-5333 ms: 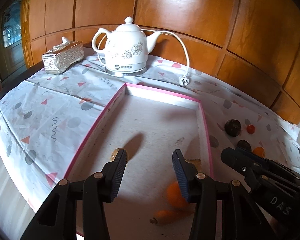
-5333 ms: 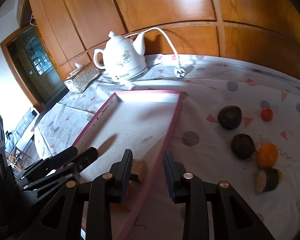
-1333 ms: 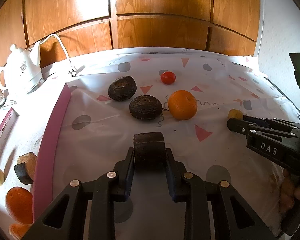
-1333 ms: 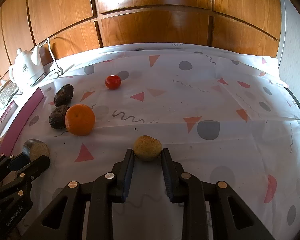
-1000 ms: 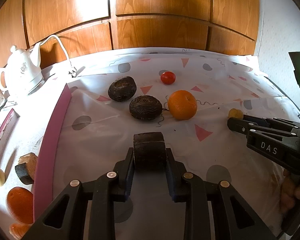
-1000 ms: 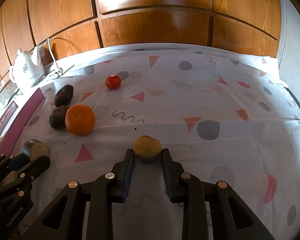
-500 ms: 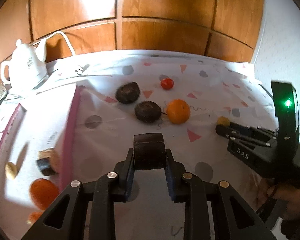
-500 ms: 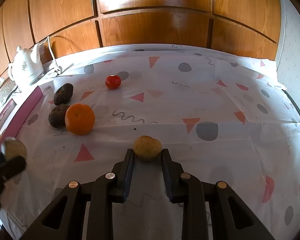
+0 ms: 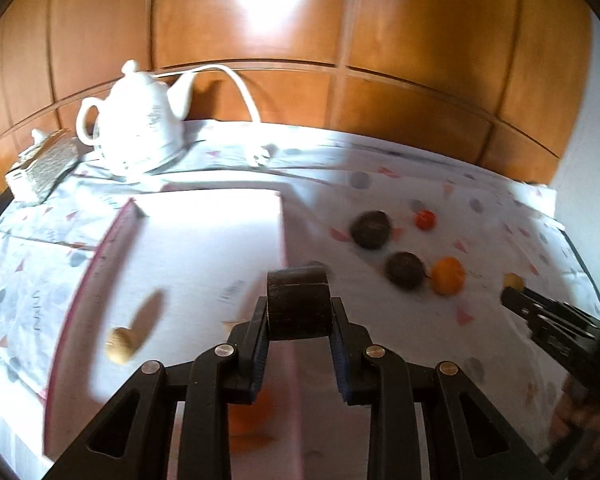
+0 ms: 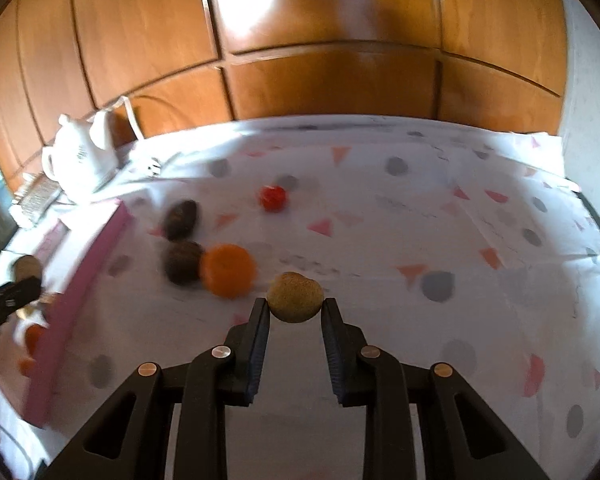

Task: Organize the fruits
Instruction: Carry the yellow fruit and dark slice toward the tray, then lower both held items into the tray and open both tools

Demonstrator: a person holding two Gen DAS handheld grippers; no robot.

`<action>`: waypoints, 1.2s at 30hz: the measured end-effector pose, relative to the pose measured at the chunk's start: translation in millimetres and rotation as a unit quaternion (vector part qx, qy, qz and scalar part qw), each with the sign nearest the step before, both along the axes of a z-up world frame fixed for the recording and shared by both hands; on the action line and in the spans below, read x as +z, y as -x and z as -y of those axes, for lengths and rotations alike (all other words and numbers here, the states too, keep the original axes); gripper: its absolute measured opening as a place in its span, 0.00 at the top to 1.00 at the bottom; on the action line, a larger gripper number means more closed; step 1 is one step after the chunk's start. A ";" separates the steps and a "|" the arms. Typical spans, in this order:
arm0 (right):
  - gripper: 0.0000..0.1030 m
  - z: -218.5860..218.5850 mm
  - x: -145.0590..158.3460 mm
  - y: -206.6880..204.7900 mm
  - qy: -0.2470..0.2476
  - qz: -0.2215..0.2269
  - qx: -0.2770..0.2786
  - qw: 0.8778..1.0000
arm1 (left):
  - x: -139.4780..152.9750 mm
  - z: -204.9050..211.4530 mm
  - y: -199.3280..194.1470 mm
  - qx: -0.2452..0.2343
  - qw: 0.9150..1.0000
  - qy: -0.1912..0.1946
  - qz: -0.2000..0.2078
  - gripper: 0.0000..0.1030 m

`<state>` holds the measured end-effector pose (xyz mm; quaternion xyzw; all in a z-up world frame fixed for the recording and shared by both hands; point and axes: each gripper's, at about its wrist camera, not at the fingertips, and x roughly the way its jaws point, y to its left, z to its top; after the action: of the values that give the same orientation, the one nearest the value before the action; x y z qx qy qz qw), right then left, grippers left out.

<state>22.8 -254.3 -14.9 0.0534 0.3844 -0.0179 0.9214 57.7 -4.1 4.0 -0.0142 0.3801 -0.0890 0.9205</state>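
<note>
My left gripper is shut on a dark brown fruit chunk and holds it in the air above the right rim of the pink-edged tray. A small tan fruit and an orange fruit lie in the tray. My right gripper is shut on a small tan round fruit, lifted over the tablecloth. On the cloth lie an orange, two dark round fruits and a red tomato. The views are blurred.
A white kettle with its cord and plug stands behind the tray, a silver tissue box at its left. Wood panelling backs the table. The right gripper shows at the right of the left wrist view.
Both grippers have risen and swung left with their fruits. The left one went from over the cloth to above the tray's right rim. The right one lifted its tan fruit off the cloth.
</note>
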 end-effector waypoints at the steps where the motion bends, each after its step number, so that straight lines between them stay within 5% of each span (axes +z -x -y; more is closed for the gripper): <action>1: 0.74 -7.1 3.6 -1.4 -0.006 0.001 0.013 1.000 | -1.3 -4.9 -2.3 0.007 1.000 -0.002 -0.001 0.73; 17: 0.74 -131.1 20.5 -34.5 -0.038 -0.005 0.195 0.980 | -15.8 -60.2 -9.6 0.085 0.996 0.001 -0.017 0.73; 36: 0.74 -182.0 16.3 -65.9 -0.054 -0.024 0.223 0.973 | -25.6 -77.1 -9.4 0.110 0.993 0.012 -0.027 0.71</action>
<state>88.7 -72.3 1.4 0.0157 0.4091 0.2075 0.8884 67.1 73.1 -21.6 -0.0698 0.3996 0.0085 0.9140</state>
